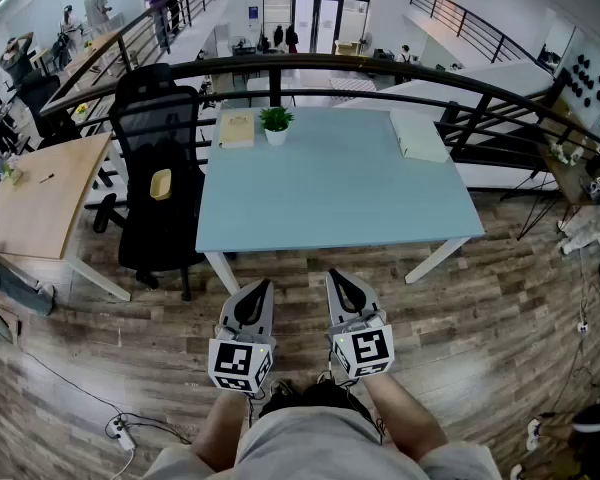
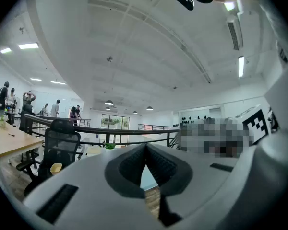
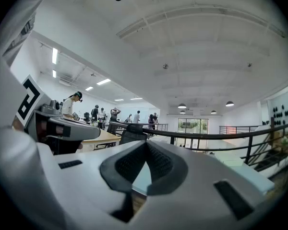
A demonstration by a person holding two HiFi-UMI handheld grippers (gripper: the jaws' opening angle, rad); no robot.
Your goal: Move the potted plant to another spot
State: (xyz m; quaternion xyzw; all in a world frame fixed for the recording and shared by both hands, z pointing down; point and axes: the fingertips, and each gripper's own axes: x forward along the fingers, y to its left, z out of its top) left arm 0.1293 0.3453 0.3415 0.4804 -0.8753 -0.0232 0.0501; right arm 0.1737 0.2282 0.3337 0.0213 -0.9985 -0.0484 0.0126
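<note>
Green potted plant (image 1: 276,123) stands upright on the table (image 1: 330,203); left gripper (image 1: 256,301) and right gripper (image 1: 348,293) point level, jaws closed, empty.

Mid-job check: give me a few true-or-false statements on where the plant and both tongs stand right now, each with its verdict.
1. The potted plant stands upright near the far edge of the table. True.
2. The left tongs are shut on the plant. False: they are shut on nothing and are held short of the table's near edge.
3. The right tongs are shut with nothing between them. True.
4. The tan book lies to the right of the plant. False: it lies just to the plant's left.
5. A black chair stands at the table's left side. True.
</note>
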